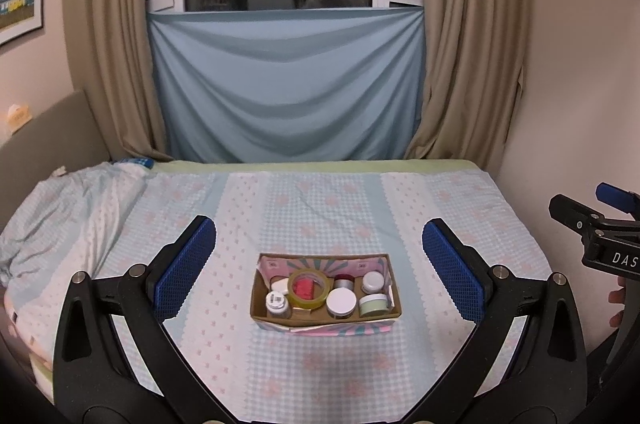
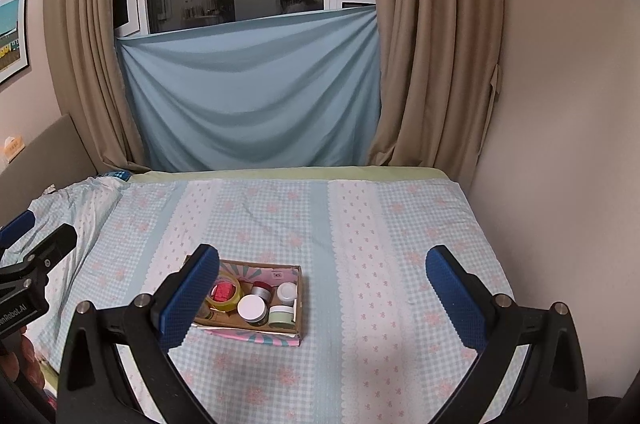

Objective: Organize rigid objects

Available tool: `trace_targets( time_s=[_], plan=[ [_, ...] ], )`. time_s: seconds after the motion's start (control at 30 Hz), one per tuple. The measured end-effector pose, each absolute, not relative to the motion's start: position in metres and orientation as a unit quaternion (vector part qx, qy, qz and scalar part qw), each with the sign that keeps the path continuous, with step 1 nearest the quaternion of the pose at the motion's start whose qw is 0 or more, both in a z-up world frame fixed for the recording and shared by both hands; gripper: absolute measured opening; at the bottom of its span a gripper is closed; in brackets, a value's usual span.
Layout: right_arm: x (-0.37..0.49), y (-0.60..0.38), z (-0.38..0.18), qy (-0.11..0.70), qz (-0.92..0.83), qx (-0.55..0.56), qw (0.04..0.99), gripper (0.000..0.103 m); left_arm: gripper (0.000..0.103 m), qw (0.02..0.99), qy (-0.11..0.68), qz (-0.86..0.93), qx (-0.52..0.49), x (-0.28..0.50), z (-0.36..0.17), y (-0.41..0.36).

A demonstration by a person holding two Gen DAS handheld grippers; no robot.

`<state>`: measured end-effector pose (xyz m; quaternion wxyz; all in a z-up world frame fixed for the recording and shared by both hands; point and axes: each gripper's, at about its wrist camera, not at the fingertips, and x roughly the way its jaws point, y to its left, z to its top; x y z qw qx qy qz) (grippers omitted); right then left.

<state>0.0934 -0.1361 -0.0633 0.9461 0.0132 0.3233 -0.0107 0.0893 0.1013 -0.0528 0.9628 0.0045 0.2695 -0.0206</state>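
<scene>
A small cardboard box [image 1: 258,304] sits on the bed, holding a yellow tape roll [image 1: 309,289], a red block [image 1: 303,288] inside the roll, a white-lidded jar [image 1: 341,301], a green jar [image 1: 373,305], a silver jar [image 1: 345,281], a small white jar [image 1: 373,281] and a labelled bottle [image 1: 277,302]. My left gripper [image 1: 319,260] is open and empty, held above and in front of the box. My right gripper [image 2: 322,288] is open and empty, to the right of the box [image 2: 298,308]; its left finger [image 2: 188,298] hides the box's left part.
The bed has a light blue checked cover [image 1: 320,208] with a bunched quilt [image 1: 60,208] at the left. A blue cloth [image 1: 288,84] and beige curtains [image 1: 468,56] hang behind. A wall [image 2: 560,144] runs along the bed's right side.
</scene>
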Motion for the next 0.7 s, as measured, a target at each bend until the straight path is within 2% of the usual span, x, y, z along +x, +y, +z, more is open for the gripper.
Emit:
trace_targets(
  time_s=[0.7],
  plan=[
    [0.0951,-0.1366,-0.0649,0.324,-0.012,0.019,0.946,0.103,0.103,0.963,0.268,-0.018,0.006,0.0885,-0.0546,0.1038]
  ],
)
